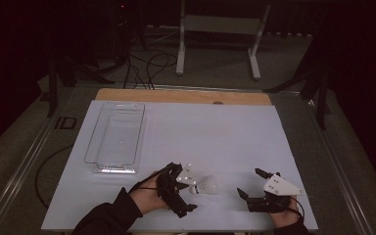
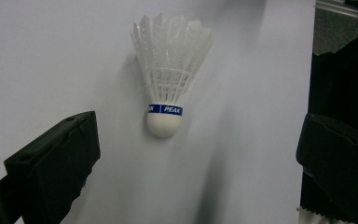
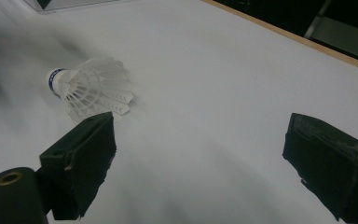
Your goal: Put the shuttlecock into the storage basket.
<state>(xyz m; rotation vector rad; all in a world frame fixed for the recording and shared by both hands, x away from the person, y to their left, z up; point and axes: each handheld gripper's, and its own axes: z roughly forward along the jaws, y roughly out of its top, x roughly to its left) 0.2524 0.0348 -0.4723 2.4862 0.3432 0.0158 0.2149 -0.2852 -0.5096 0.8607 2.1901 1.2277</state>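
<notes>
Left gripper (image 2: 198, 154) spread wide before shuttlecock (image 2: 170, 79) (lying free on sheet); right gripper (image 3: 205, 158) likewise spread. Risks crushing feathers, nudging cork.

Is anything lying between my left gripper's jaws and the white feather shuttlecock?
No. In the left gripper view, bare white table surface separates the open left gripper from the white feather shuttlecock with the blue band; nothing lies between.

"peak" on shuttlecock (image 2: 170, 84) blue band
</notes>
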